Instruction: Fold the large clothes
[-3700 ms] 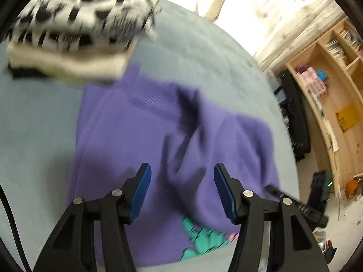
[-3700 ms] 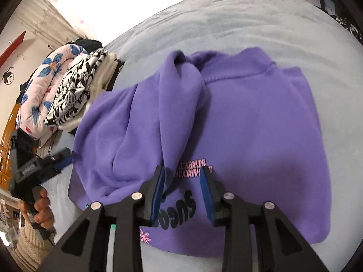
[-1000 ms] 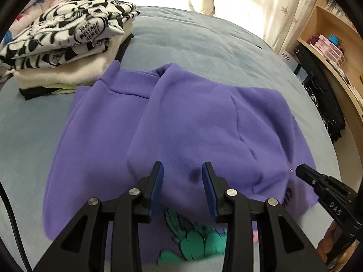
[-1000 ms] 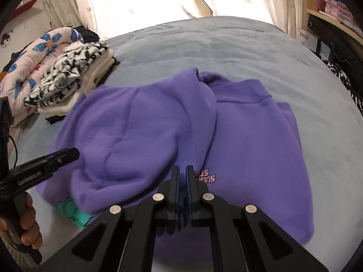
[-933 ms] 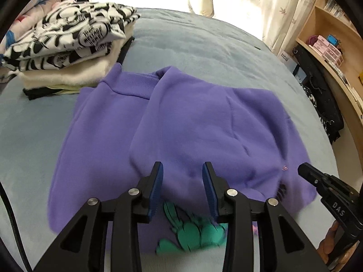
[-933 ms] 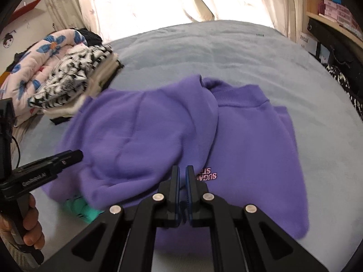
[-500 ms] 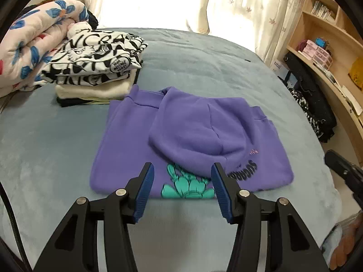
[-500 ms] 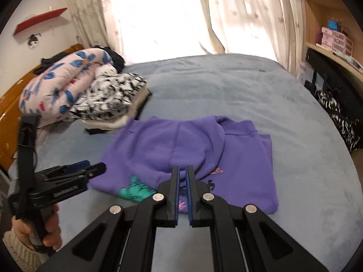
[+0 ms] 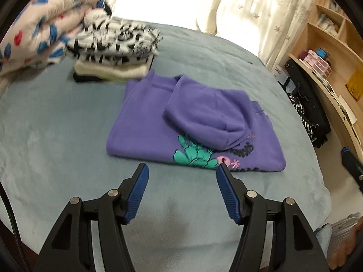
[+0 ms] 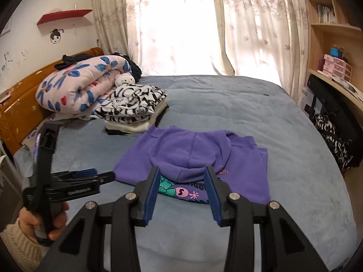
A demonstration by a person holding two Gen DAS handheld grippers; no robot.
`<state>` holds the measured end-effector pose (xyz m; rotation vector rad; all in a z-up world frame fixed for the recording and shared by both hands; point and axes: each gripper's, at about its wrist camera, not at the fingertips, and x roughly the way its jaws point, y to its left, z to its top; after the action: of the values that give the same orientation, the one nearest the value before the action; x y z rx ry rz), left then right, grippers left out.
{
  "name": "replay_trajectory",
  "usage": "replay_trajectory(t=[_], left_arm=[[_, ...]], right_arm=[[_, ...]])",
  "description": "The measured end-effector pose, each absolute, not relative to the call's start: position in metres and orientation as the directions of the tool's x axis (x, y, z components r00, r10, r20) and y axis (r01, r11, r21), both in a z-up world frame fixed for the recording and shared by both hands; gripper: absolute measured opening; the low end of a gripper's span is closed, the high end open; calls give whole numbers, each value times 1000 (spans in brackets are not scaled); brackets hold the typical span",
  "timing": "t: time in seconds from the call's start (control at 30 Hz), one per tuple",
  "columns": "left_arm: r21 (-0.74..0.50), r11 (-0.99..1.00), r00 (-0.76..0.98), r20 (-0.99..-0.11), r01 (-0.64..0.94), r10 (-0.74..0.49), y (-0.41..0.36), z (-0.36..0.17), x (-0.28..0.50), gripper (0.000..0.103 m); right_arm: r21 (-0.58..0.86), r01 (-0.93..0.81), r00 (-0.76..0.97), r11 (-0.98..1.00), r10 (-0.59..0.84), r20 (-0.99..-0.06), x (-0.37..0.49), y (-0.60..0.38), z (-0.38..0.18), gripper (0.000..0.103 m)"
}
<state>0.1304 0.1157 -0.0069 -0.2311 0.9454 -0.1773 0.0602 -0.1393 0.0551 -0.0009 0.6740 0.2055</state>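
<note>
A purple hoodie lies folded into a rectangle on the grey-blue bed, its hood laid over the body and a teal and pink print at the near edge. It also shows in the right wrist view. My left gripper is open and empty, held above the bed short of the hoodie's near edge. It also shows from the side in the right wrist view. My right gripper is open and empty, raised in front of the hoodie.
A stack of folded clothes topped by a black-and-white print sits behind the hoodie on the left. A rolled floral quilt lies by the wooden headboard. Shelves and dark bags stand at the right. Curtains hang behind.
Both grippers have pulled back and up from the hoodie. The right gripper has opened from shut. The left gripper has opened wider. The hoodie stays folded on the bed.
</note>
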Motion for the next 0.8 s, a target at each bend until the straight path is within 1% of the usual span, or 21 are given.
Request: replay_trajectory(t=[0.17,0.27,0.37,0.53,0.63,0.8], left_arm=[[-388,922,532,-778,11,-334,133,-56,151,61],[-474,880,519,-756,-14,-399,143,-88,167,61],[-526,849,517,-739,-44,-431,148,-118,184,61],[-625,773,517,-699,-106,-494,158,-162,211,61],[-656,745,539,-673,-121,-506,163,-177,226,61],[-673,728,554,-657,-127,-511,165,-186,254,61]], right_arm=[[95,-156,764,983,181,-619,86,-136,10,40],[86,-152,775,985,172,-608,101,-130,-11,40],[71,-155,782,985,166,-601,118,-122,-28,40],[91,-172,763,981,191,-617,149,-118,-50,40],[96,-176,751,980,197,-630,165,-115,-60,40],[101,-183,736,978,204,-646,186,-114,-73,33]])
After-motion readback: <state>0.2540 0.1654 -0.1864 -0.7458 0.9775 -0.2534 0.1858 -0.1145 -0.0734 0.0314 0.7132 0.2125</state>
